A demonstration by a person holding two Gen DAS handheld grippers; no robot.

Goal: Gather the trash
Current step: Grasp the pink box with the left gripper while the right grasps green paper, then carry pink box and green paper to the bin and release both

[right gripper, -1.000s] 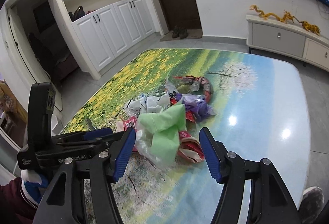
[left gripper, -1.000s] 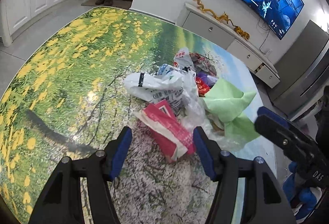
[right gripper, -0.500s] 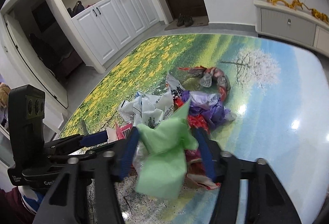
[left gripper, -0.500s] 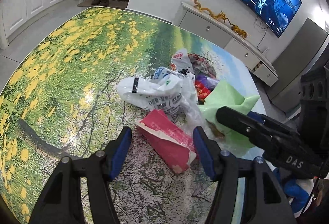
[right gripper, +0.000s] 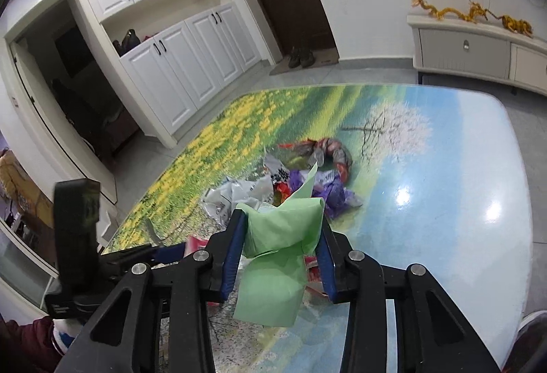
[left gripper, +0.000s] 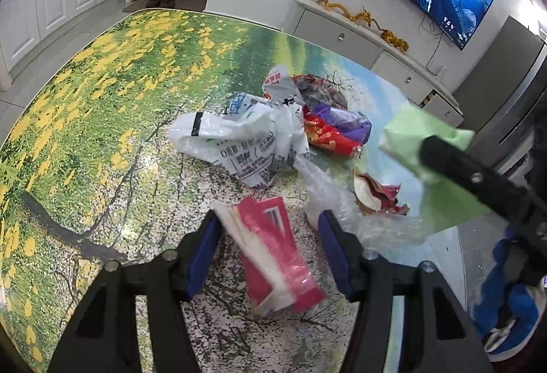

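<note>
Trash pile sits mid-table. Right gripper: fingers closing, pinching green paper, lifted off the table. Left gripper: fingers closing around pink tissue pack, gap visible on the right side. Torn red-and-cream wrapper clear only in left view; right view hides it.
</note>
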